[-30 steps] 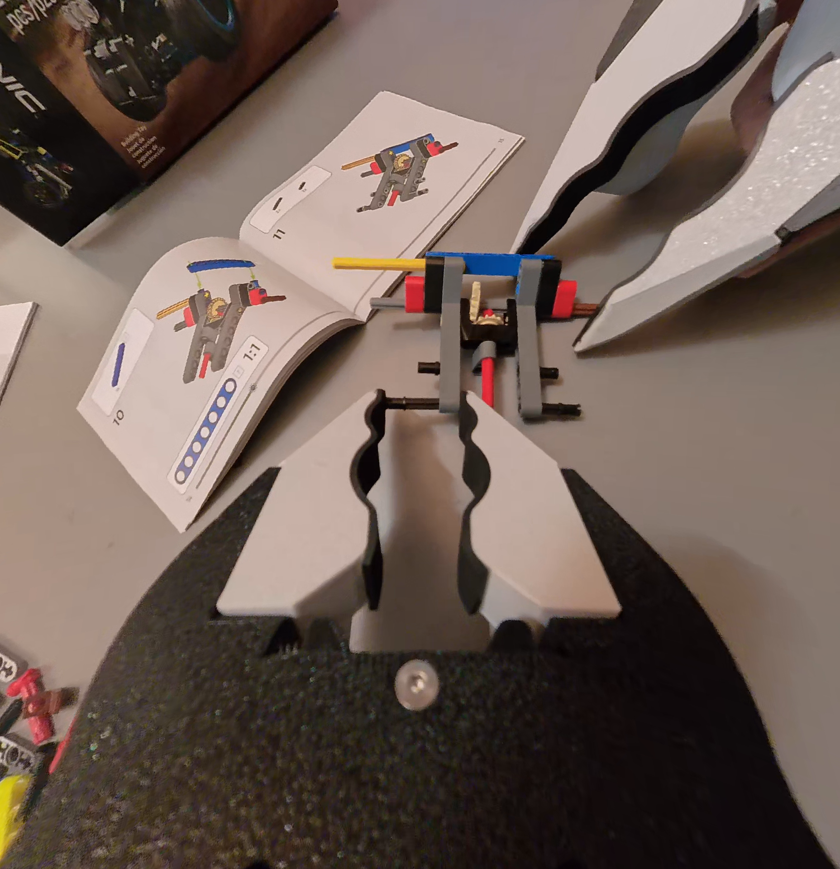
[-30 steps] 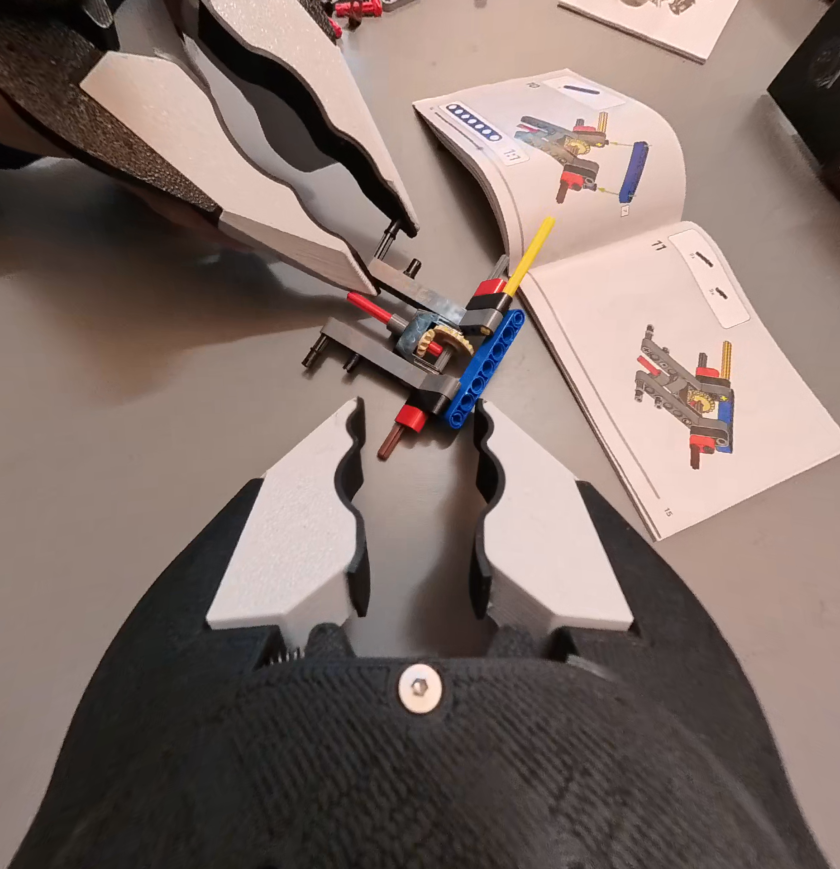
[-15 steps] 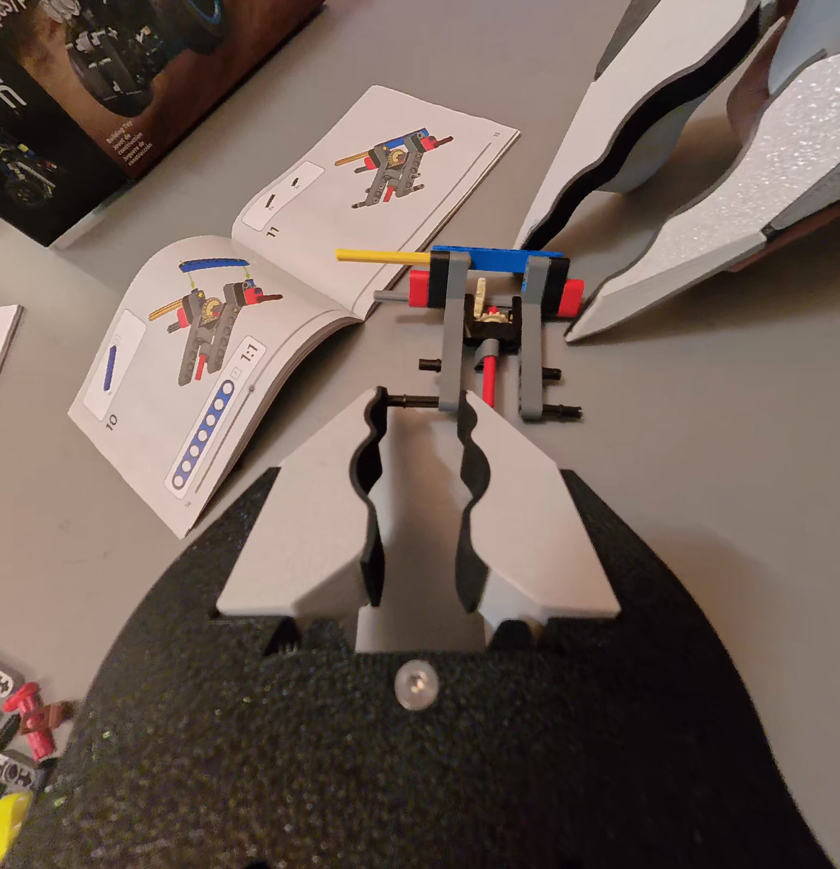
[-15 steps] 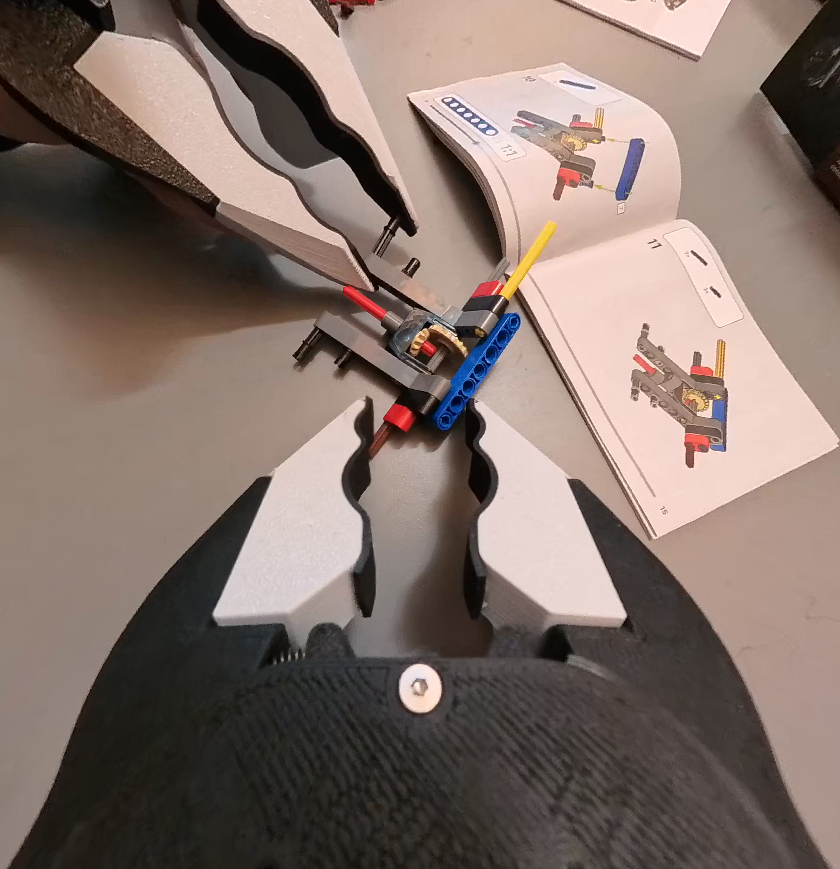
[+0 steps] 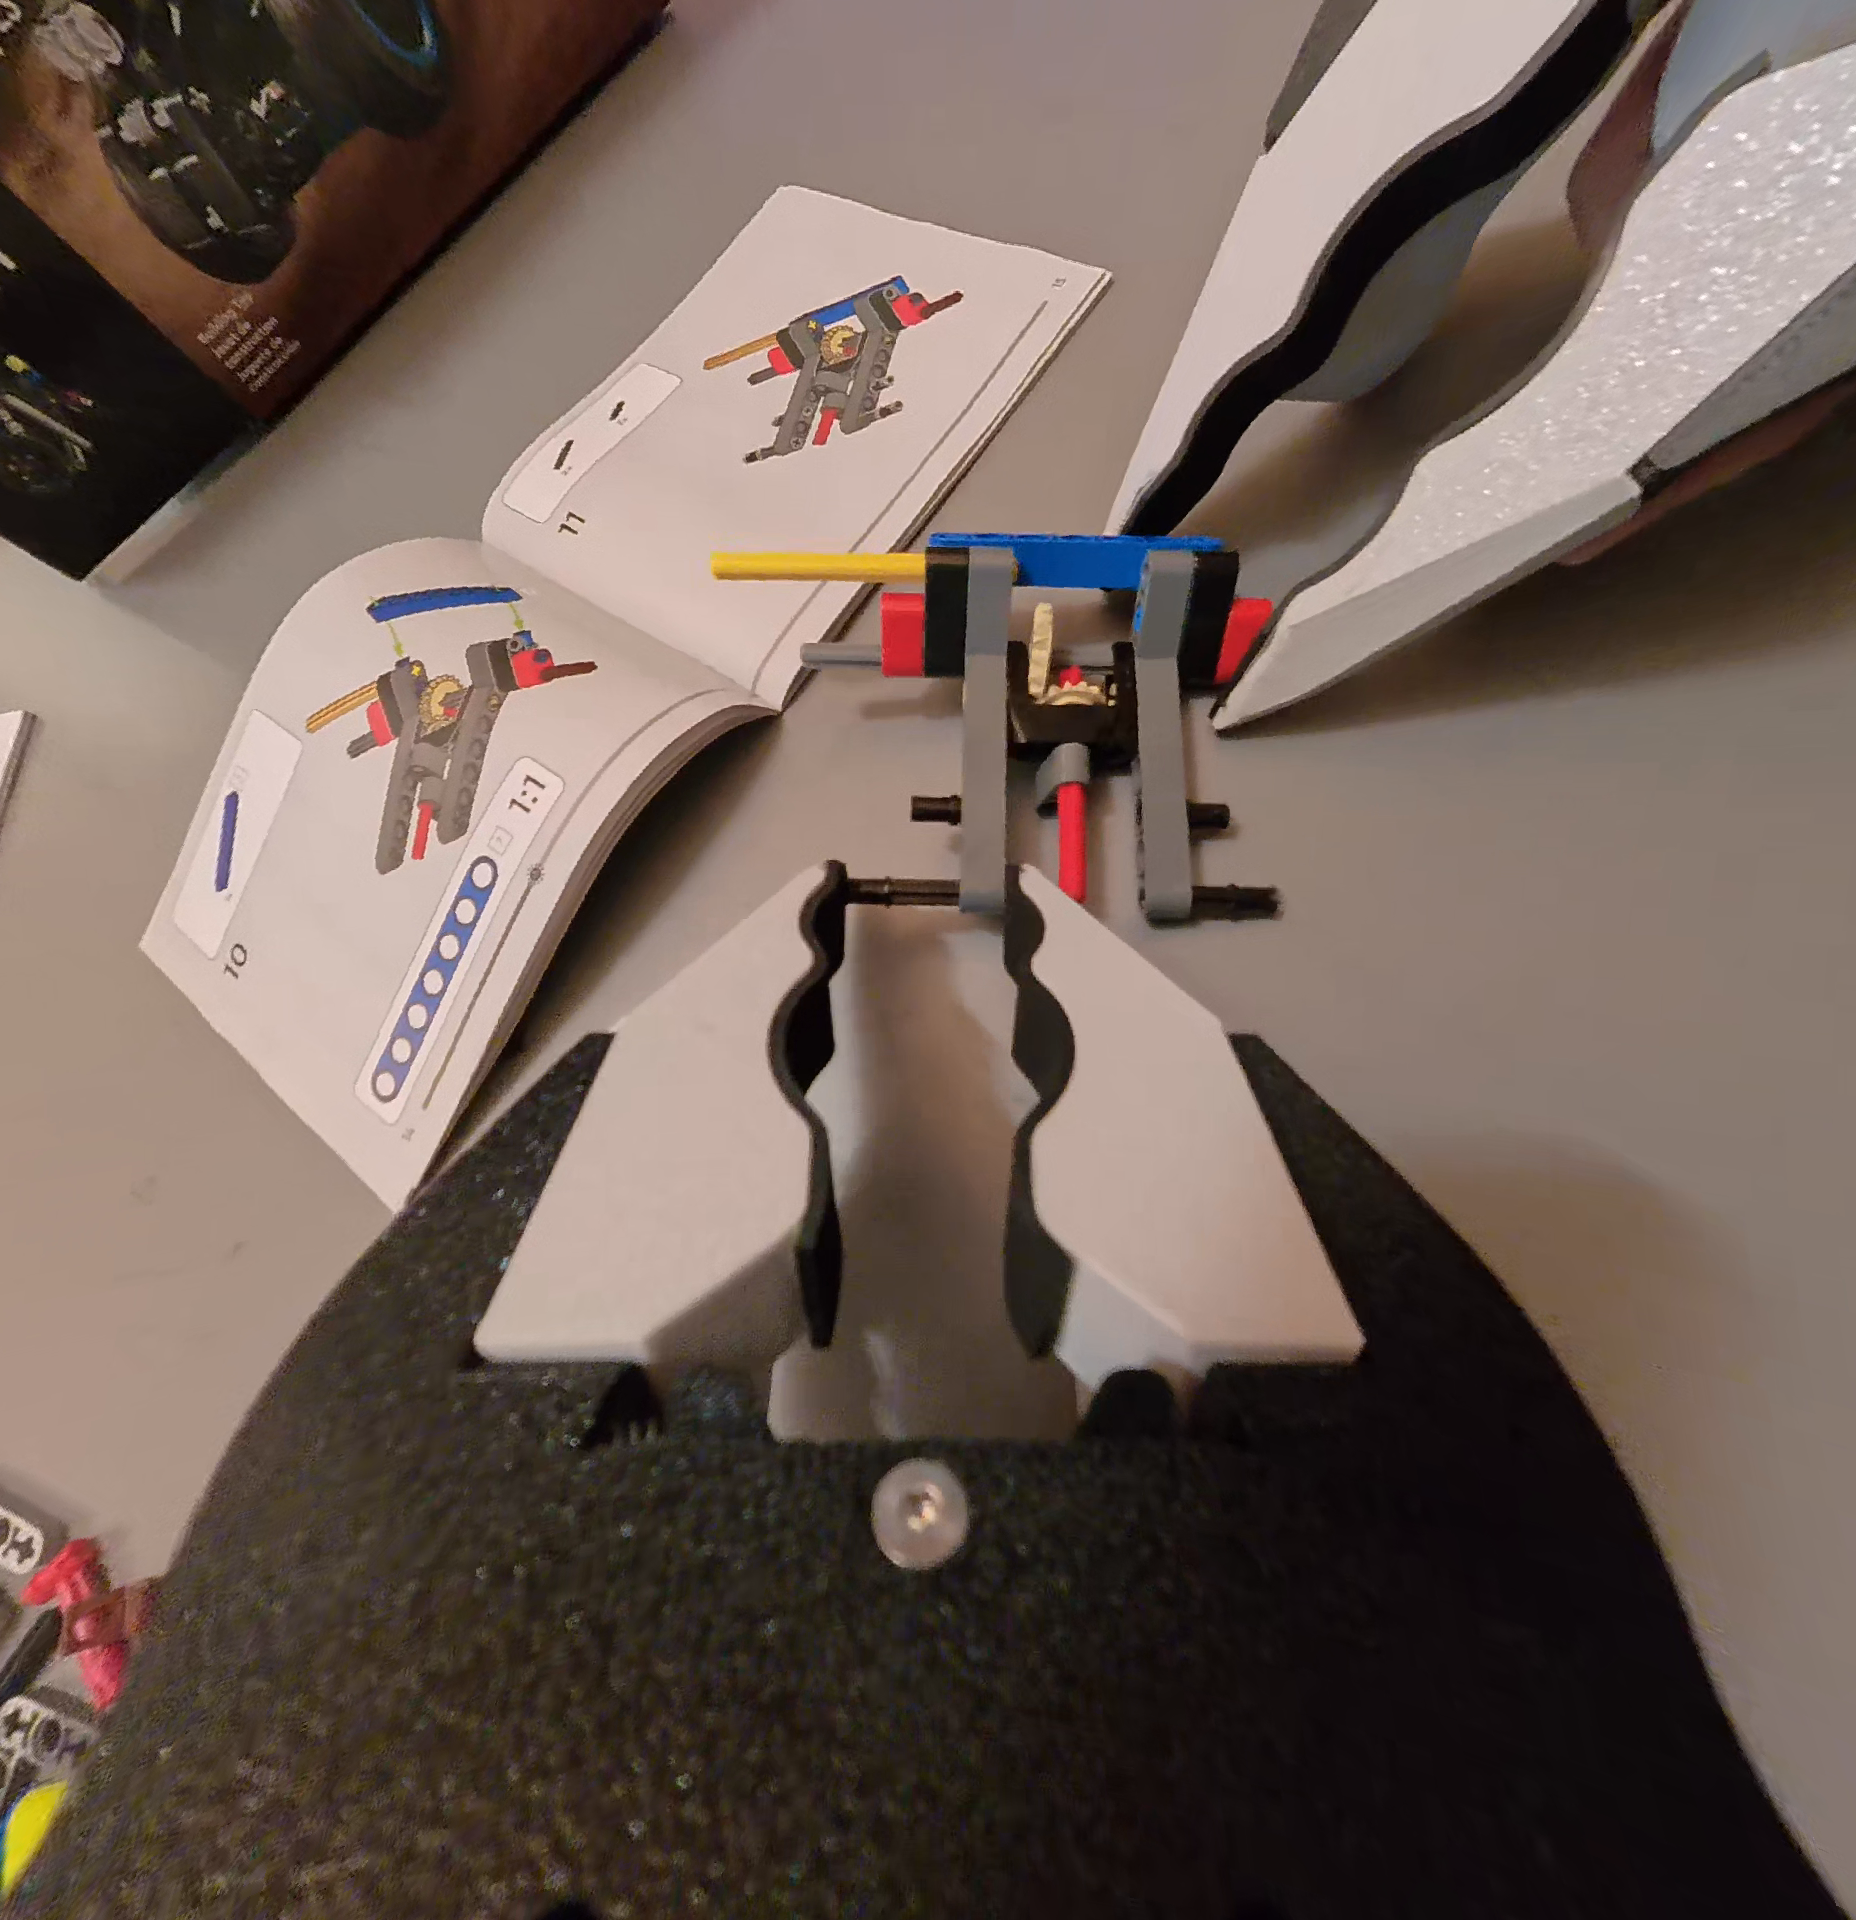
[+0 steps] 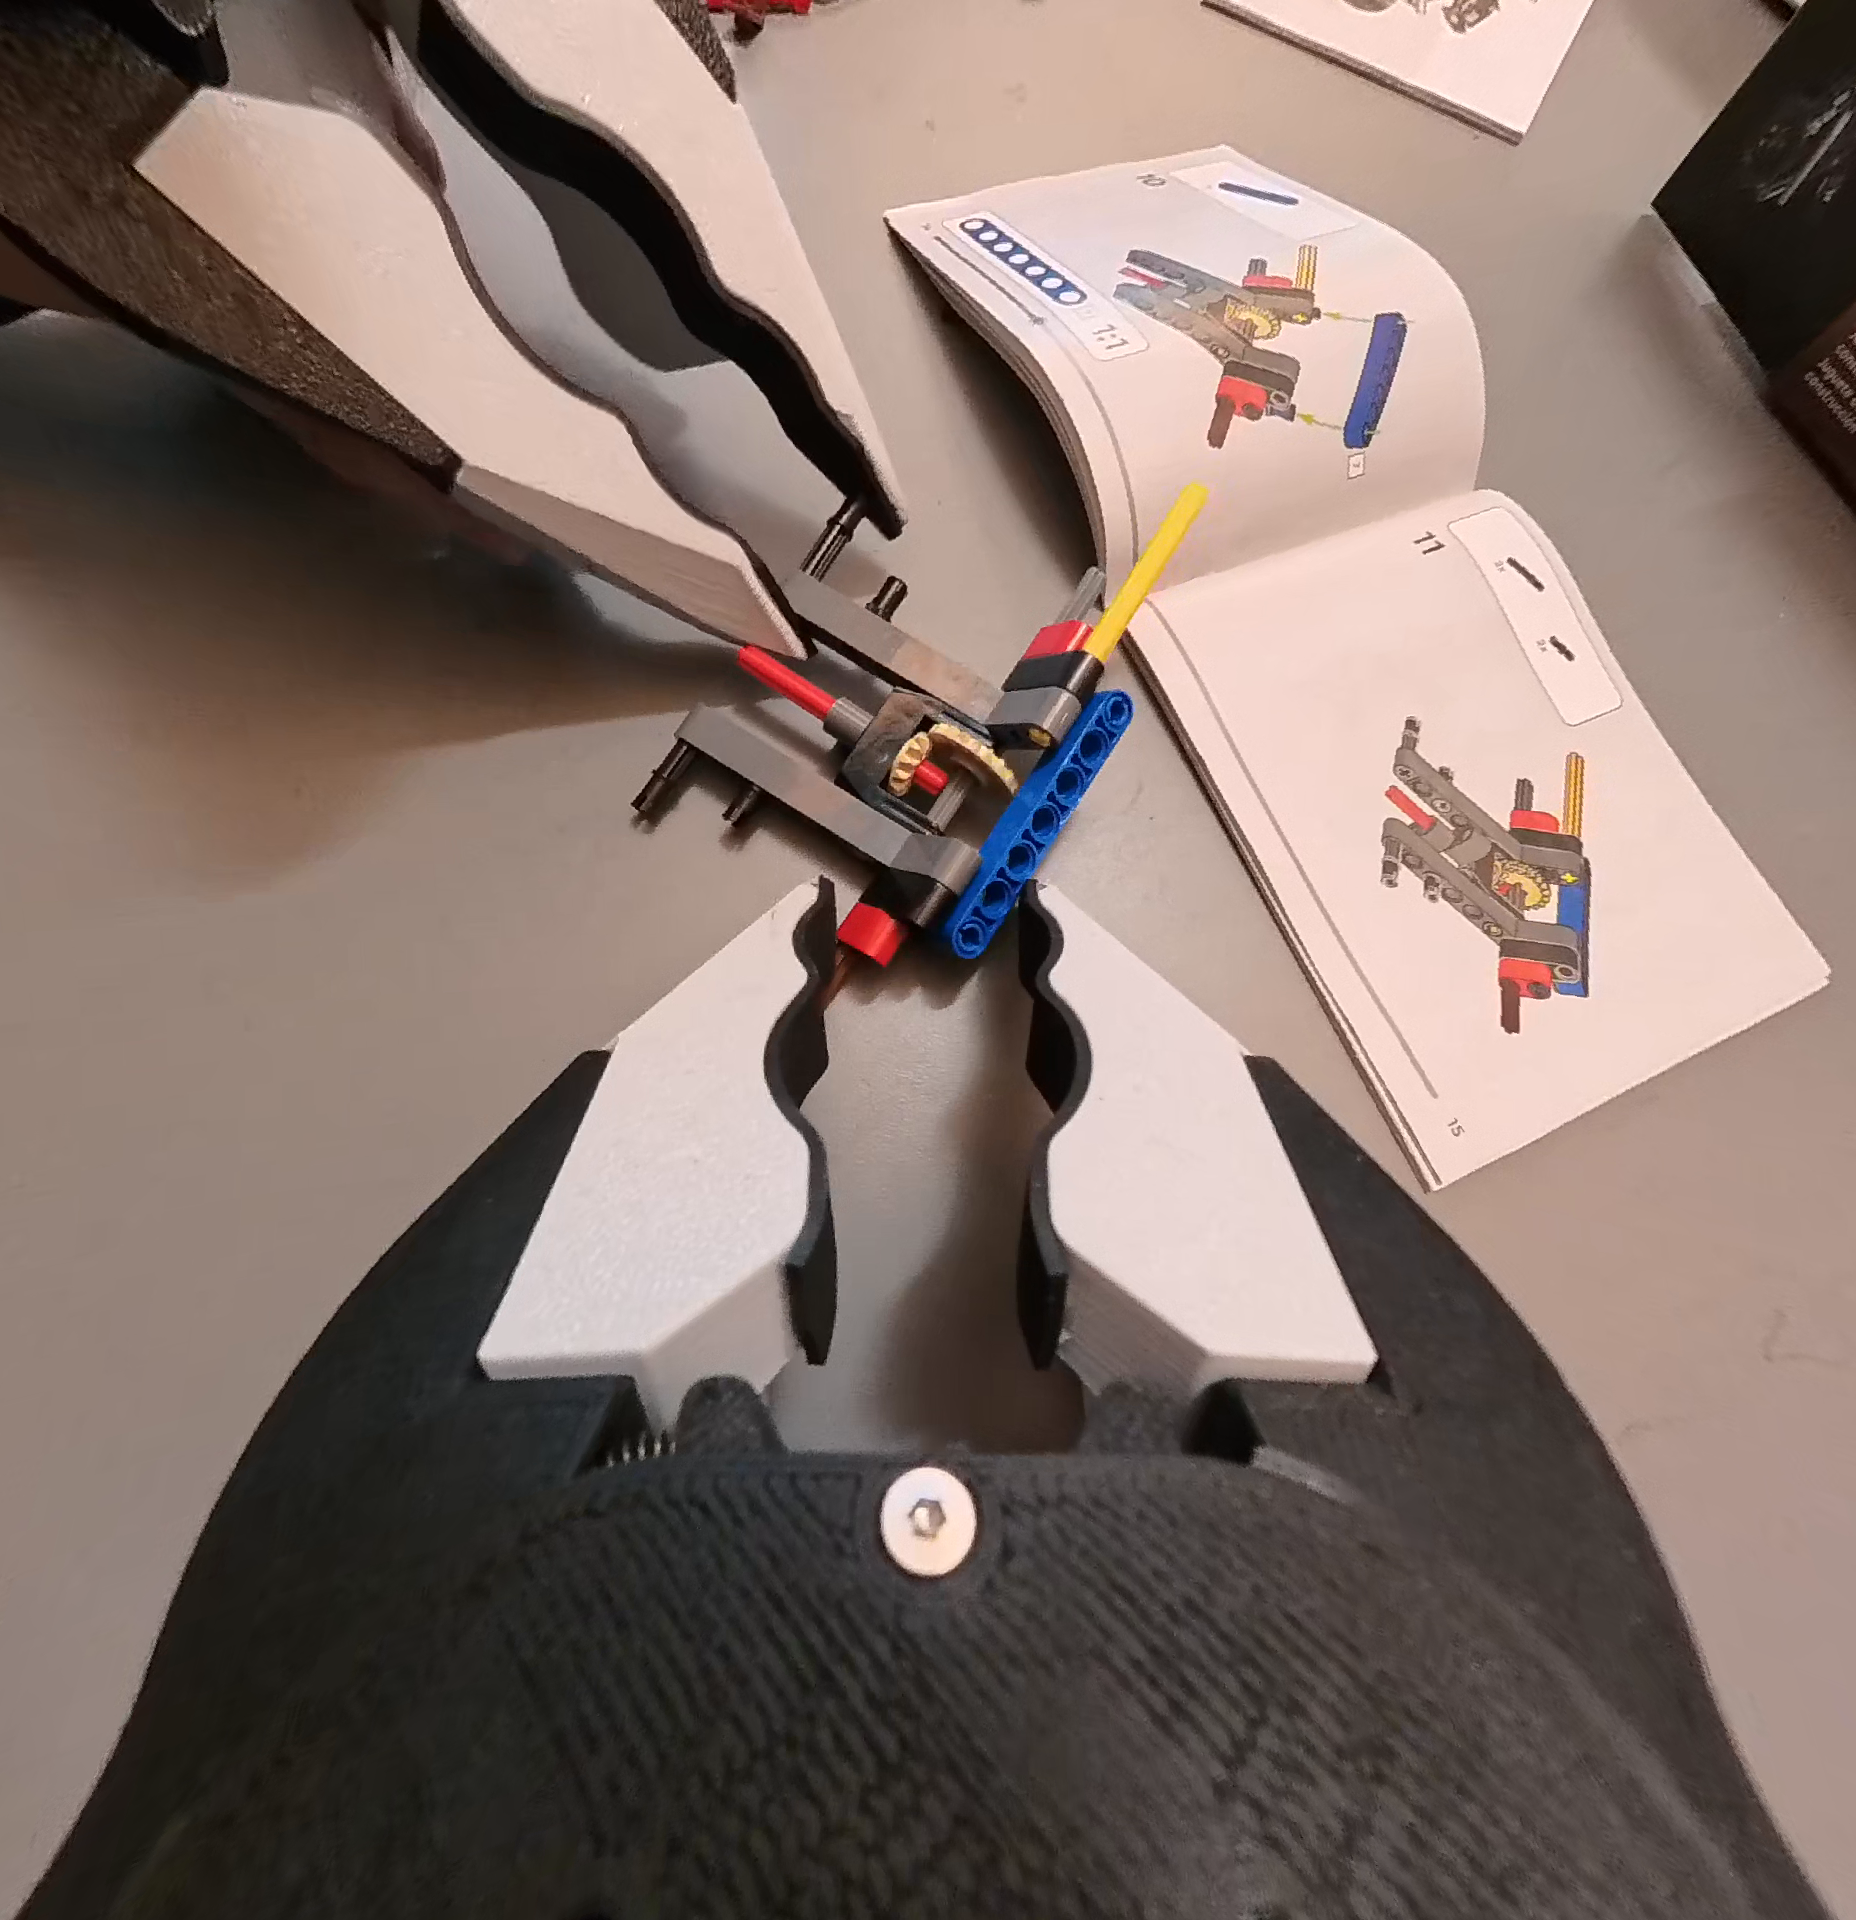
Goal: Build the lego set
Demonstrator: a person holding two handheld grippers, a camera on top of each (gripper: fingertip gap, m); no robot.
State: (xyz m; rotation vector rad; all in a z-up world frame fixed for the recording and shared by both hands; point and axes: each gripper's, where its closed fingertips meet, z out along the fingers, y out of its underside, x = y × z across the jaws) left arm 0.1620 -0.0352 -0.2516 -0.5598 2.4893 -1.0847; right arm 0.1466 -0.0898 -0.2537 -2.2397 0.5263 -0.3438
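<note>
We see the lego assembly from two opposed wrist cameras, each looking steeply down along its own fingers, close above the grey table. Both views share the assembly and the open instruction booklet.

— How does the left gripper stand?

— Low over the grey worktop and tilted down toward it, its two grey fingers parted with a clear gap between the wavy black pads. The fingertips reach a small brick assembly from one end; whether they touch it I cannot tell.

— And the right gripper?

— Also angled down with its jaws apart. Its fingertips sit on either side of the opposite end of that assembly, not closed on it. In the left wrist view it comes in from the far right corner; in its own view the left gripper enters from the upper left, so the two point toward each other.
</note>
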